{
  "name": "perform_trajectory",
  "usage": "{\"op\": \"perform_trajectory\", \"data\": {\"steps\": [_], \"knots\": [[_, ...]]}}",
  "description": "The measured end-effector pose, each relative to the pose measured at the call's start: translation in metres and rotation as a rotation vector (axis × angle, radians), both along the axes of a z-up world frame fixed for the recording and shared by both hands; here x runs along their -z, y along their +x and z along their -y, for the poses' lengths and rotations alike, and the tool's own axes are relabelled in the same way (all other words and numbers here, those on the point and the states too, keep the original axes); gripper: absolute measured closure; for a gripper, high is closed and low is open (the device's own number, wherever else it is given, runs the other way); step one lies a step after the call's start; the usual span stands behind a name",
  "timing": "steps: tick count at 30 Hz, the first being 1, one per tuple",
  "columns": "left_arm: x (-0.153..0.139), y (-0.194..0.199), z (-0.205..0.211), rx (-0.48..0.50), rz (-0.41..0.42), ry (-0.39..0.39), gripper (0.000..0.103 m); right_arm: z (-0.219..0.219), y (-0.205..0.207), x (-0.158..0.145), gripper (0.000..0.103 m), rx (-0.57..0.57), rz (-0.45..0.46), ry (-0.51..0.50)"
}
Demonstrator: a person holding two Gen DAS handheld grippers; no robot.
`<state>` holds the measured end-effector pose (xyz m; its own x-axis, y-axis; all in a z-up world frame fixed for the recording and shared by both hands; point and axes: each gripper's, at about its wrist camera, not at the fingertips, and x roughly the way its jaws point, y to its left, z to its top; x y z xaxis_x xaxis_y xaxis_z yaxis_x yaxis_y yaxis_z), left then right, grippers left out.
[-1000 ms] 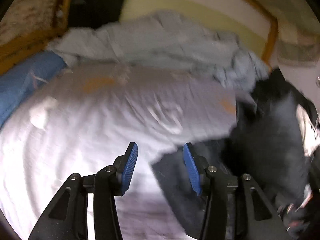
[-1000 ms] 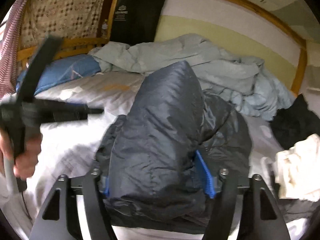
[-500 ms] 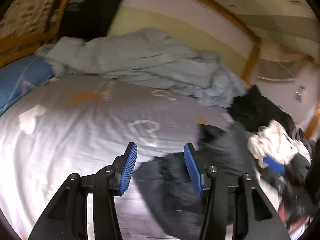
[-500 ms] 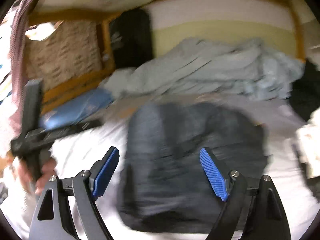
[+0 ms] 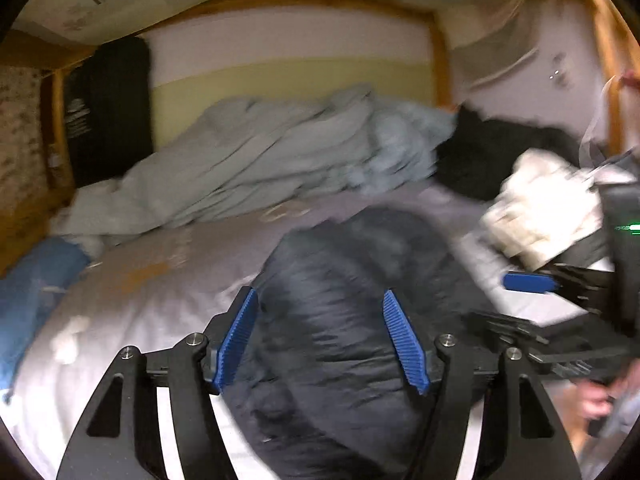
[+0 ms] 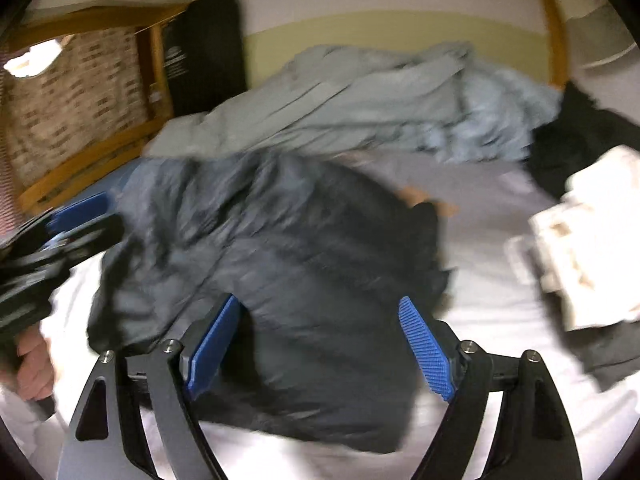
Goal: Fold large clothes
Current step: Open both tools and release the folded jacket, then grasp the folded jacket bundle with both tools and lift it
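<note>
Dark jacket point(image 5: 344, 320) between left claw point(image 5: 322, 340) fingers

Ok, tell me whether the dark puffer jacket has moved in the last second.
Yes. The dark puffer jacket, earlier bunched upright in the right hand-held gripper, now lies released on the sheet, below the blue-grey duvet.

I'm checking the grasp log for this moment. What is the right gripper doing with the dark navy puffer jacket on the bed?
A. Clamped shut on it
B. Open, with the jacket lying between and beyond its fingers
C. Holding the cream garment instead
B: the right gripper has its blue pads spread wide, and the dark navy puffer jacket lies loose on the pale grey bedsheet.
</note>
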<state>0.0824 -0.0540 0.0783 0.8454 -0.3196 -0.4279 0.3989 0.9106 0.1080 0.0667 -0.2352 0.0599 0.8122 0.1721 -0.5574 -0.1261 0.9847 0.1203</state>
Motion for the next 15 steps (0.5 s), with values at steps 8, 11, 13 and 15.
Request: {"op": "perform_trajectory", "data": {"steps": [8,11,13,15], "knots": [[0.045,0.04,-0.028,-0.278,-0.196,0.1,0.041,-0.014,0.003,0.019,0.024,-0.124,-0.017,0.04],[0.071,0.058,-0.038,-0.31,-0.306,0.092,0.041,-0.006,-0.006,0.01,0.024,-0.058,0.052,-0.007],[0.076,0.065,-0.049,-0.301,-0.38,0.01,0.042,0.004,-0.007,0.005,0.024,-0.02,0.055,-0.003],[0.077,0.066,-0.053,-0.294,-0.393,0.0,0.042,0.015,-0.004,0.007,0.024,0.006,0.037,0.017]]}}
